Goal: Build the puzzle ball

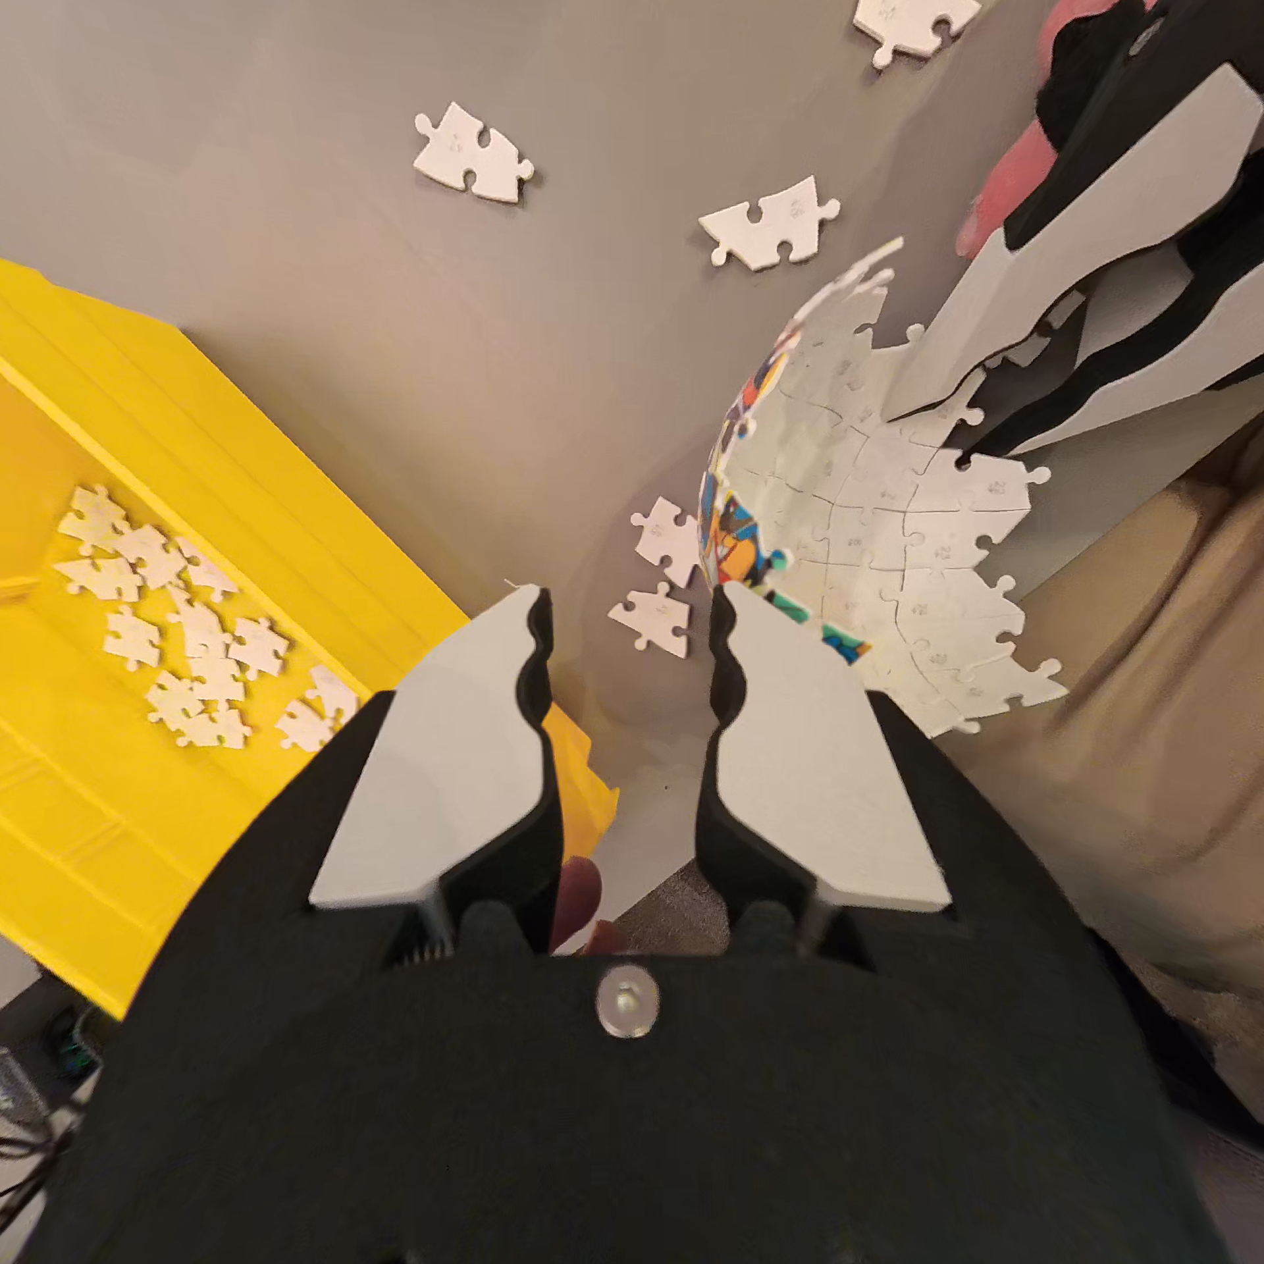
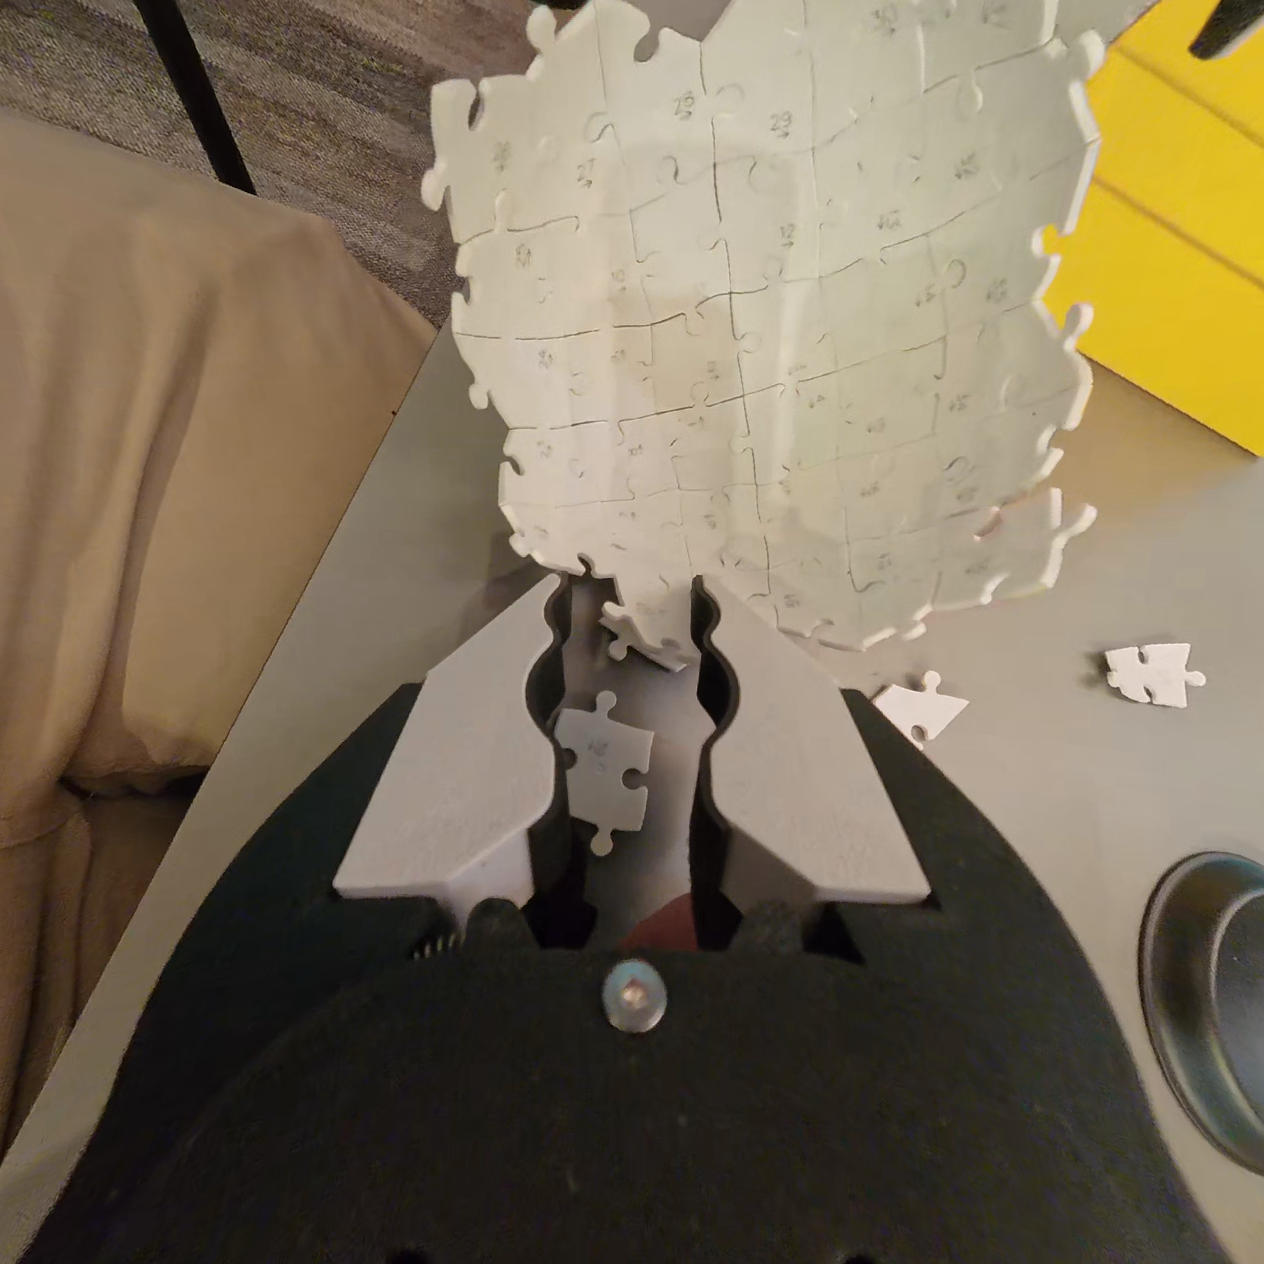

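Left gripper (image 1: 629,602) hangs open over the grey table (image 1: 308,226), jaws well apart, nothing between them. Just past its tips two loose white pieces (image 1: 653,619) lie by the half-built puzzle ball (image 1: 855,520), a curved shell standing on the table near its edge: plain white inside with small printed marks on each piece, bright multicolour print on the outer face (only a sliver shows), knobbed ragged rim. Right gripper (image 2: 626,588) is parted too, with a gap between the jaws; the shell's lower rim sits right at its tips, cannot tell if it grips it. One loose piece (image 2: 605,766) lies on the table below its jaws. To the left, a yellow bin (image 1: 226,438) holds a heap of white pieces (image 1: 185,636). Farther off more single pieces (image 1: 472,154) are scattered on the table.
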A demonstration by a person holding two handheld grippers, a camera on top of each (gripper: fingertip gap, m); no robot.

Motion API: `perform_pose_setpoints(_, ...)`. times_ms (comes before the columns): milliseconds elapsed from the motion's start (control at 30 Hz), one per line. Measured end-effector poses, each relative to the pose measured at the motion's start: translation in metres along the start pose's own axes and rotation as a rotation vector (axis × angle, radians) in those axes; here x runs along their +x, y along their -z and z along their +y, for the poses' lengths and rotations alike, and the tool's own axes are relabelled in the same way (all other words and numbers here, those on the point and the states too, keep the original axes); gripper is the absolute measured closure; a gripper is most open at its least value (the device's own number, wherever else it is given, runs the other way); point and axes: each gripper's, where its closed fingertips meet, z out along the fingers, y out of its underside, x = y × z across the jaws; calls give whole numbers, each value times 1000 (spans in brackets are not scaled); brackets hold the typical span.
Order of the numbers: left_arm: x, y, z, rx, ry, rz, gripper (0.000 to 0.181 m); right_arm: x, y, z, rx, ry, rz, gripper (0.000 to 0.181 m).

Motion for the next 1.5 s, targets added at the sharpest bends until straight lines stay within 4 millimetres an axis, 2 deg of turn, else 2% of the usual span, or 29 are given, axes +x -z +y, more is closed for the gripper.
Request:
perform_pose_setpoints(400,8,4,24,144,172,-8,138,2,0,2,-47,19,-80,144)
perform_pose_setpoints(667,14,9,29,348,342,16,136,3,-1,2,-48,8,-123,140)
perform_pose_setpoints(833,28,26,15,527,400,91,126,3,-1,2,-45,16,-127,141)
perform_pose_setpoints(933,33,24,8,538,379,63,113,1,-2,2,-37,9,-133,142)
perform_pose_setpoints(1033,32,18,2,503,381,17,109,1,-2,1,-38,8,-130,142)
perform_pose_setpoints(1133,21,10,1,436,395,-94,111,0,-2,1,-37,2,-124,142)
perform_pose_setpoints(1267,14,-5,2,330,411,-184,127,-1,-3,0,-36,-5,-121,140)
perform_pose_setpoints(1300,9,-6,3,310,420,-223,137,-1,-3,0,-36,-1,-118,140)
perform_pose_setpoints(1500,2,-8,2,238,370,-343,157,-4,-4,-2,-43,-8,-109,138)
